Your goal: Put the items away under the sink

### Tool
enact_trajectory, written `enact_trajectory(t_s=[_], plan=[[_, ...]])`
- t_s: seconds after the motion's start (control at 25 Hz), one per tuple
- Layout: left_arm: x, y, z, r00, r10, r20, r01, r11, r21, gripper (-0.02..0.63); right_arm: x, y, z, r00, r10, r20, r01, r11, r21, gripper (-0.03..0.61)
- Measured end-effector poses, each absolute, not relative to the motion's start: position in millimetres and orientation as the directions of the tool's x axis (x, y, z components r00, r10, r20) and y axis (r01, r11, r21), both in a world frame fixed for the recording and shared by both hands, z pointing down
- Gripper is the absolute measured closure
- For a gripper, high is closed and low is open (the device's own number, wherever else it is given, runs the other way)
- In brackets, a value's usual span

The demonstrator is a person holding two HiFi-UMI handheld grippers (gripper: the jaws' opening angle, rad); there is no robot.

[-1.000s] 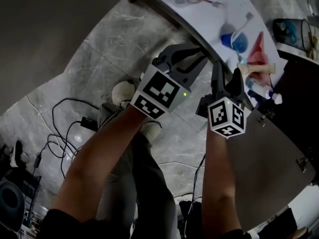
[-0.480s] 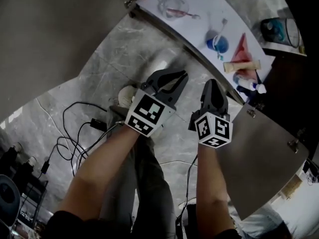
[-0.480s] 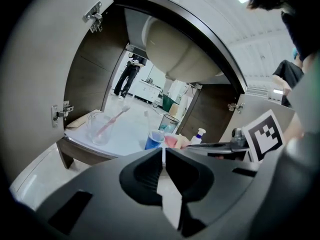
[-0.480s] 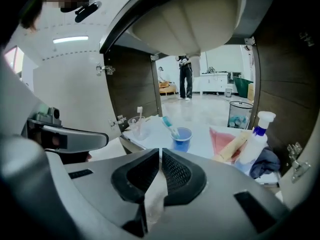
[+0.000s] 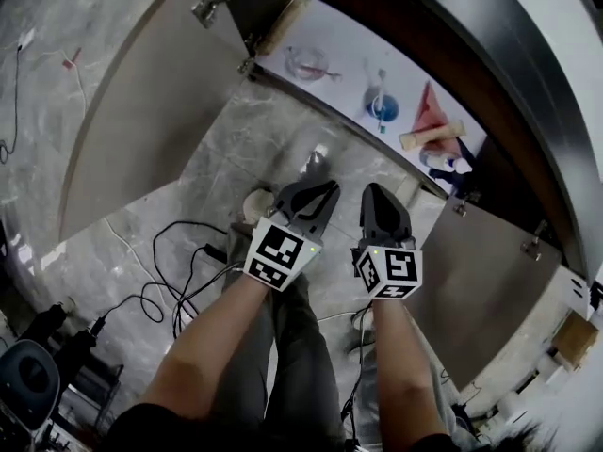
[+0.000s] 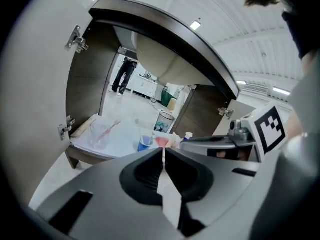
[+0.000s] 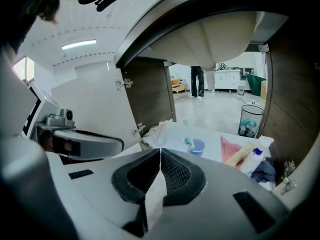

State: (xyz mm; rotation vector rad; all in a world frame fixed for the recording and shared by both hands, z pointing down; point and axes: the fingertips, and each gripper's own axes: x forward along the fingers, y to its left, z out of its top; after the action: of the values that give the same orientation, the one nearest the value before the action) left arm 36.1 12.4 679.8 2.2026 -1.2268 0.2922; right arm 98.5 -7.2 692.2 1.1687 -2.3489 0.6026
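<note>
head view: items (image 5: 381, 108) on the shelf (image 5: 334, 92) under the sink (image 6: 160, 59), doors (image 5: 141, 111) open; your left gripper (image 5: 318, 189) just closing on nothing, right gripper (image 5: 375, 192) pinched empty; stowing looks done, next swing doors shut.

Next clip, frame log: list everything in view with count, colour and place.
clear cup: one, left on the shelf
blue cup: one, mid-shelf
toothbrushes: two, pink in clear cup, pale in blue cup
pouch: one, red, right of blue cup
tube: one, beige, beside the pouch
bottle: one, white, shelf's right end
cabinet doors: two, grey-brown, open
cables: several, black, floor
wire bin: one, dark, beyond the cabinet
left gripper: one, grey, jaws just been closing, nothing between them
right gripper: one, grey, shut, empty
</note>
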Motion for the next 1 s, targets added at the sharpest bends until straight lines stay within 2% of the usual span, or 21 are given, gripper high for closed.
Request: enact_trajectory(t_s=[0.28, 0.68, 1.0], plan=[[48.7, 6.8, 630.6, 0.555, -0.686, 0.471, -0.830, -0.412, 0.376, 0.594, 84.9, 9.4, 629.6, -0.609, -0.588, 0.531, -0.770, 0.598, -0.222, 0.540], [49.3, 19.2, 565.2, 0.588, -0.618, 0.522, -0.808, -0.475, 0.348, 0.597, 93.9, 17.2, 548.2, -0.618, -0.610, 0.496, -0.771, 0.594, -0.231, 0.540], [47.5, 38.5, 508.8, 0.618, -0.575, 0.536, -0.782, -0.523, 0.340, 0.597, 86.8, 43.9, 488.3, -0.672, -0.553, 0.493, -0.715, 0.658, -0.237, 0.540]])
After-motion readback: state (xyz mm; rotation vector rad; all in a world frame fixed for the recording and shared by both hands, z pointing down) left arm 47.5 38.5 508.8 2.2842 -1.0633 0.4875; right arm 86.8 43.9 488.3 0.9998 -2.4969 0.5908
